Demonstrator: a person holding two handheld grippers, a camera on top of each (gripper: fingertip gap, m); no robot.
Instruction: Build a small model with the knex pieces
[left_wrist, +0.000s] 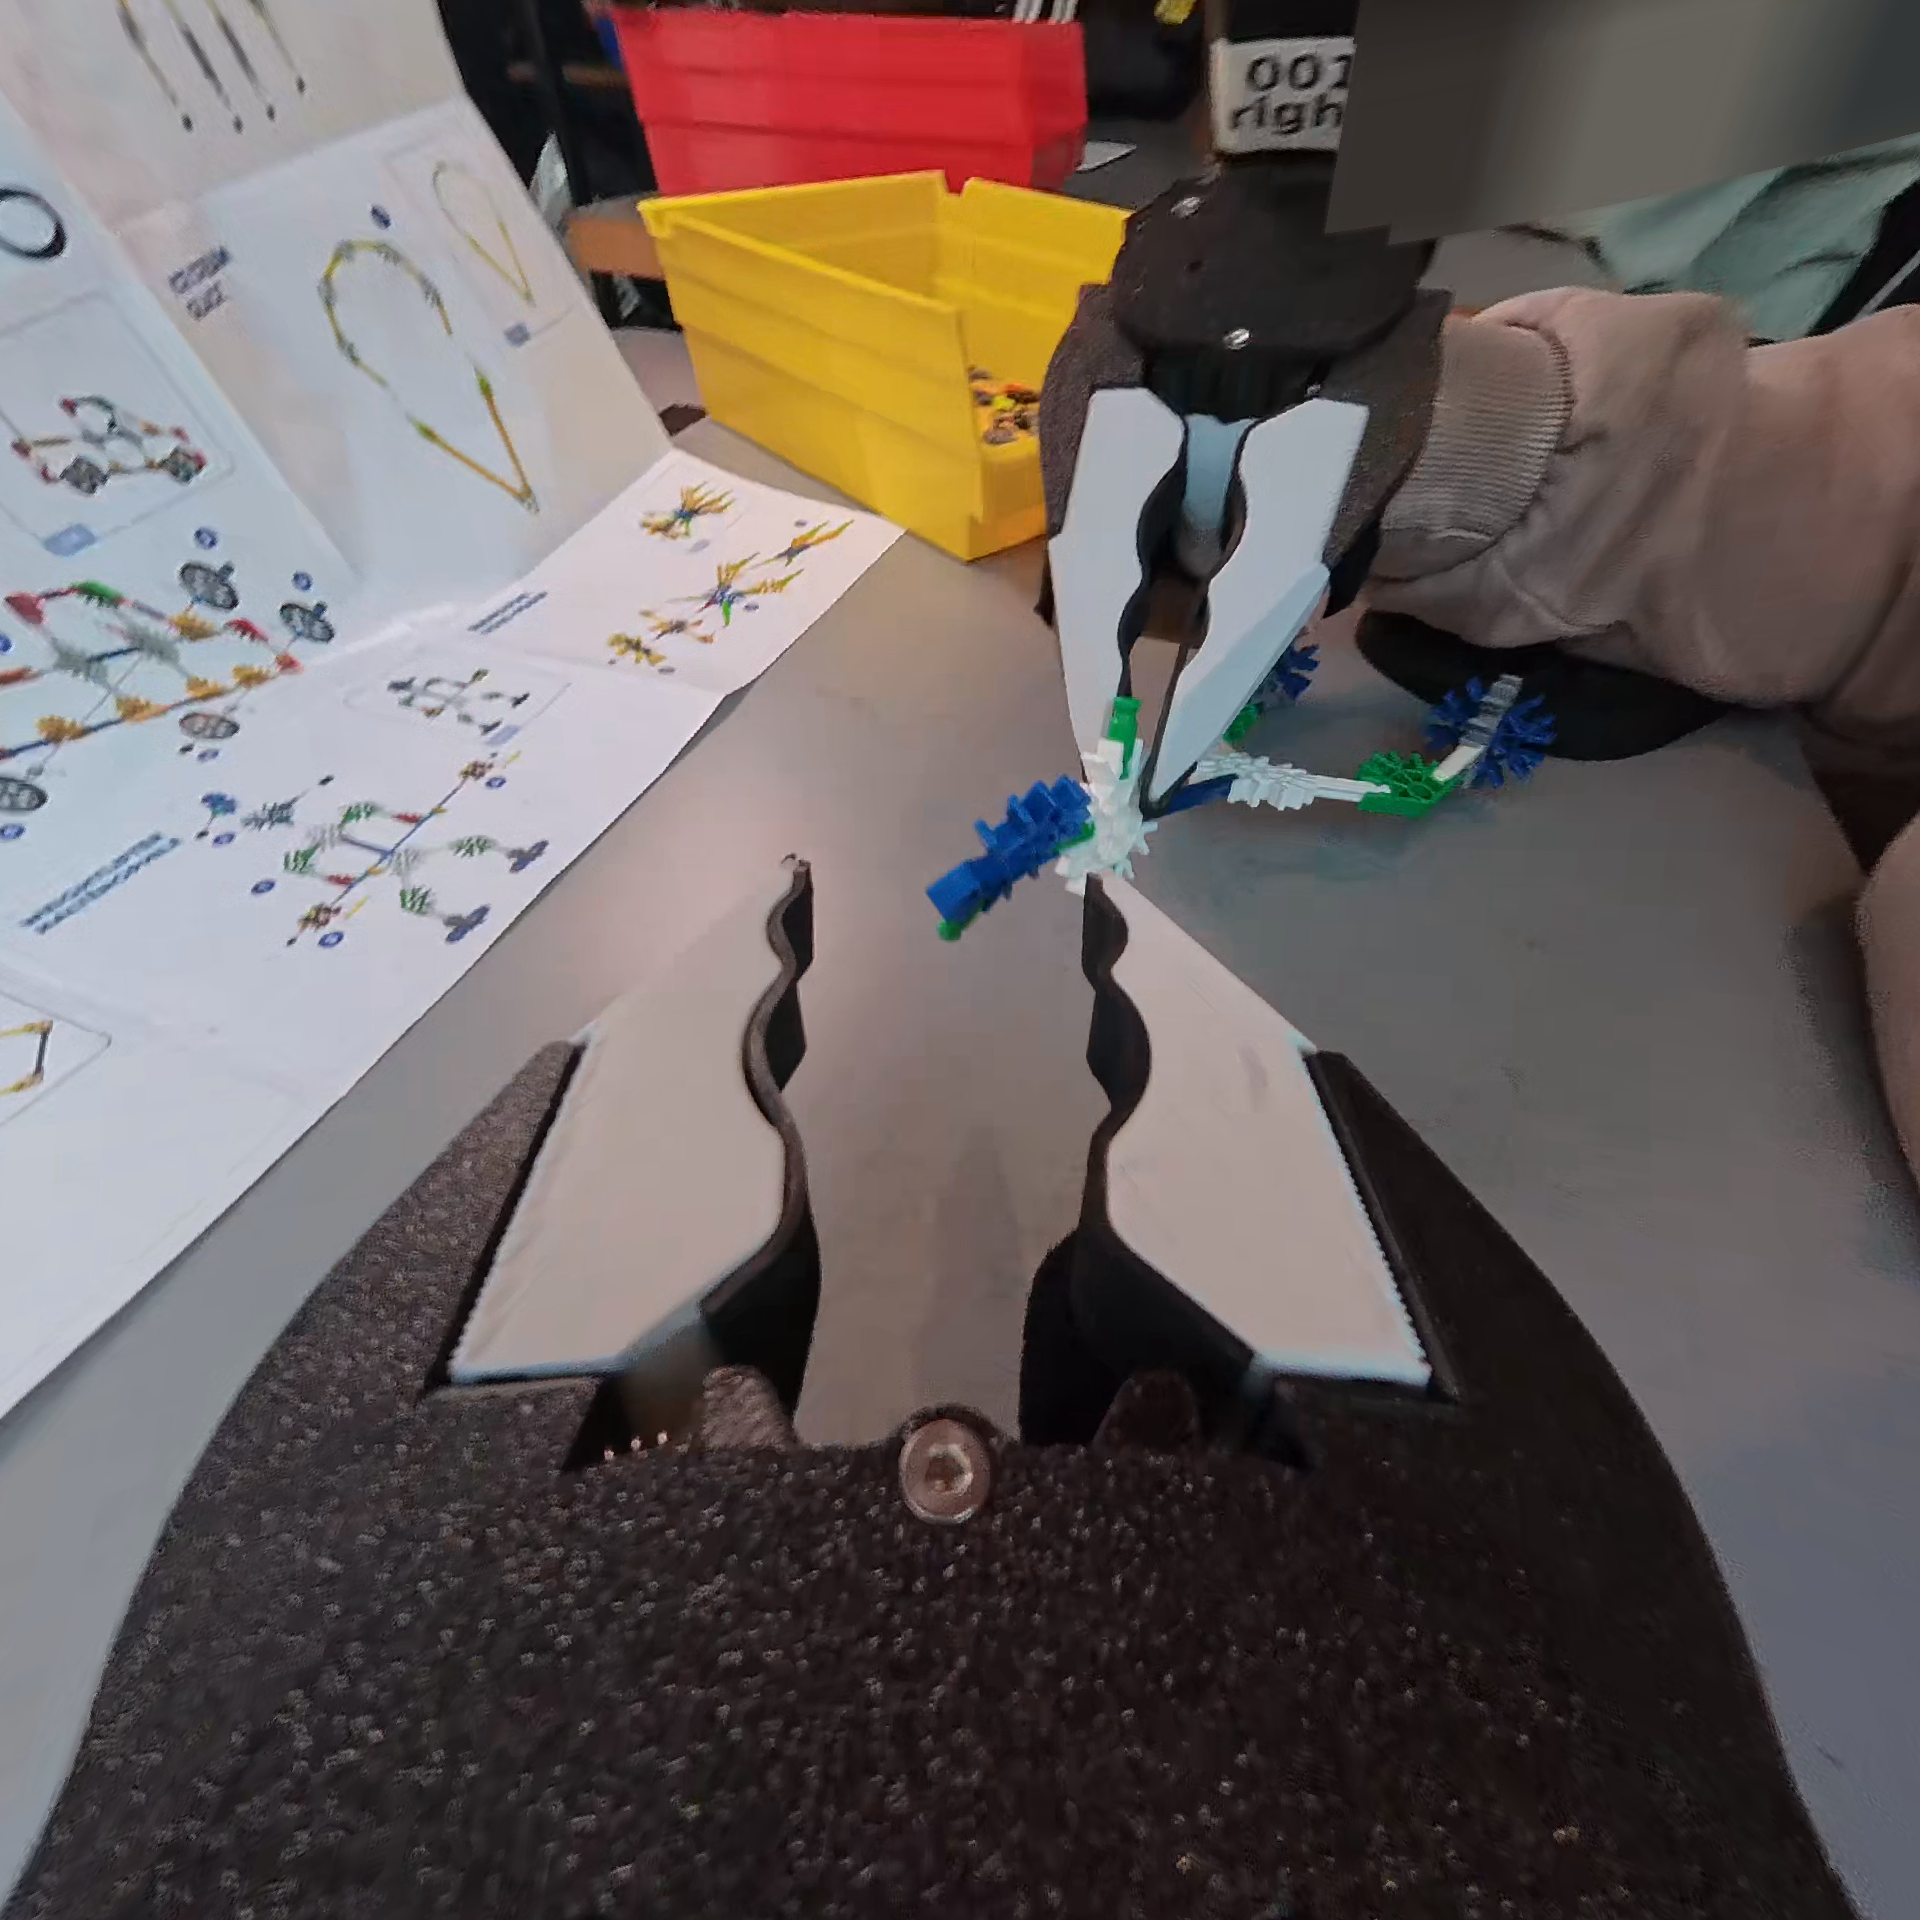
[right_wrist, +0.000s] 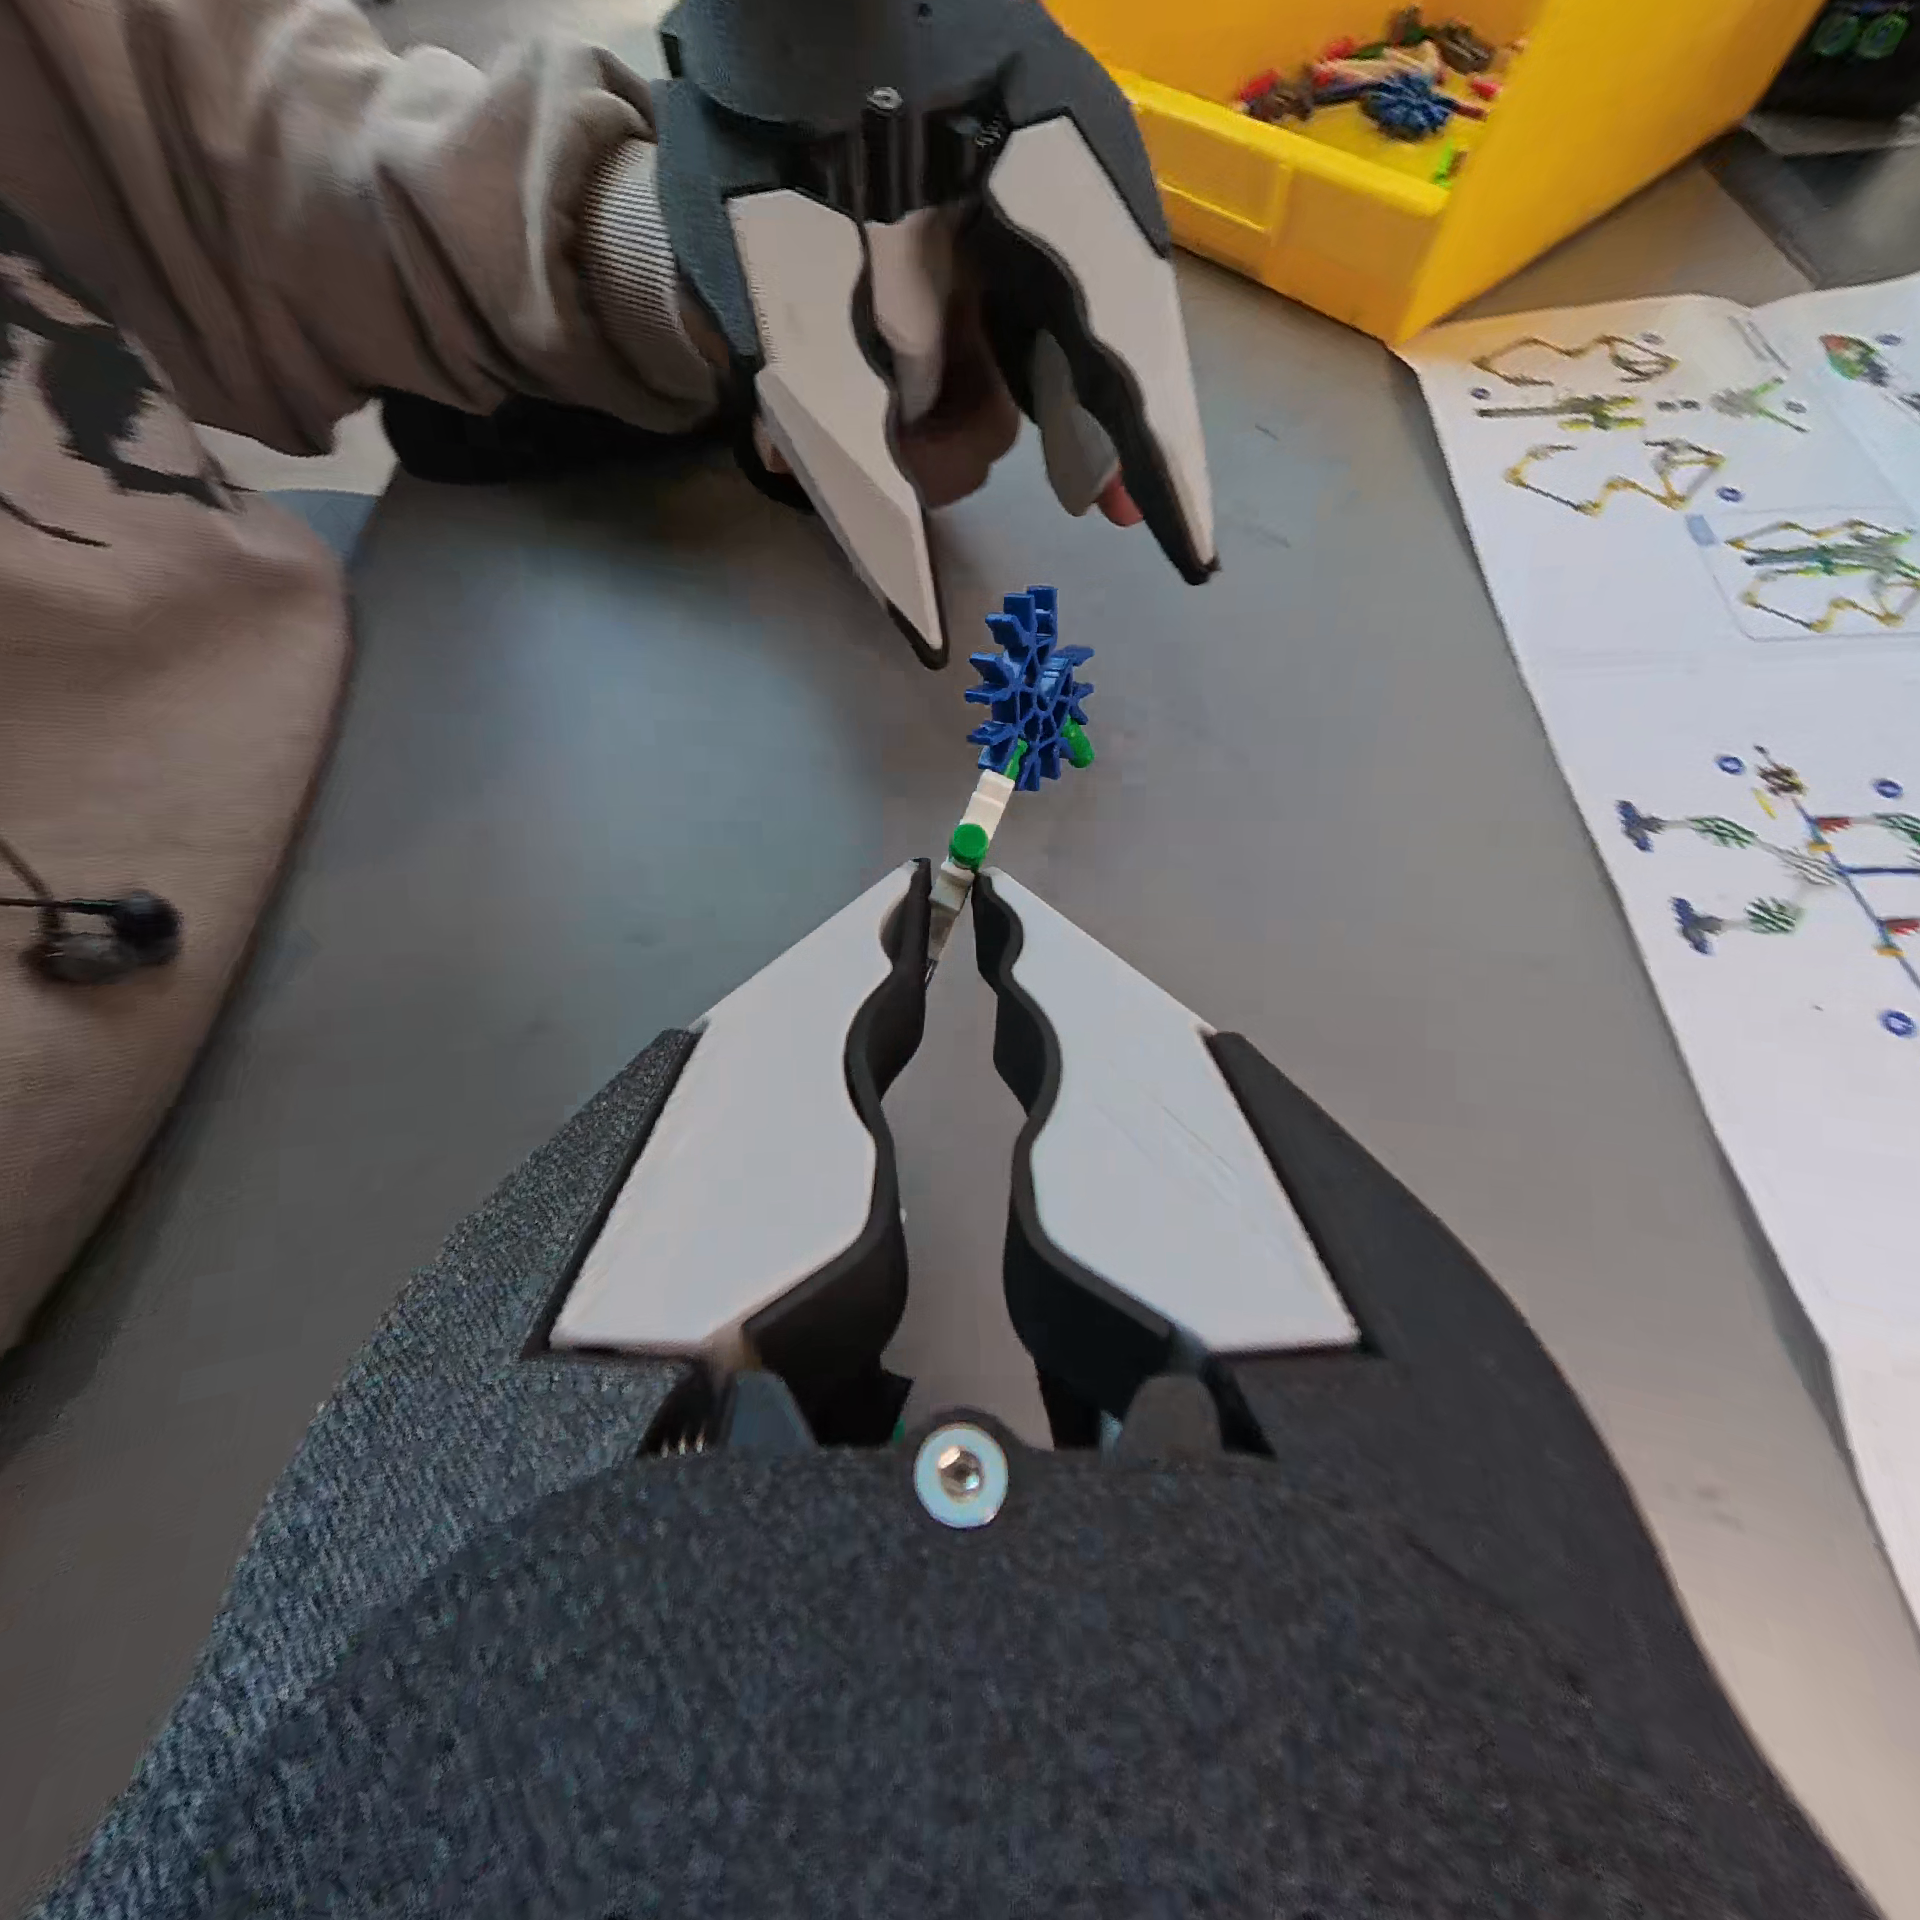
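While your right tongs pinch the toy model by its white rod, your left tongs hang spread just beyond its blue wheel.

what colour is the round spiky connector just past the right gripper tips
Blue connector, clearest in the right wrist view.

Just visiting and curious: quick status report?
Right gripper shut on toy construction piece. Left gripper open, jaws beside its blue end, not gripping. Grey table between unobstructed.
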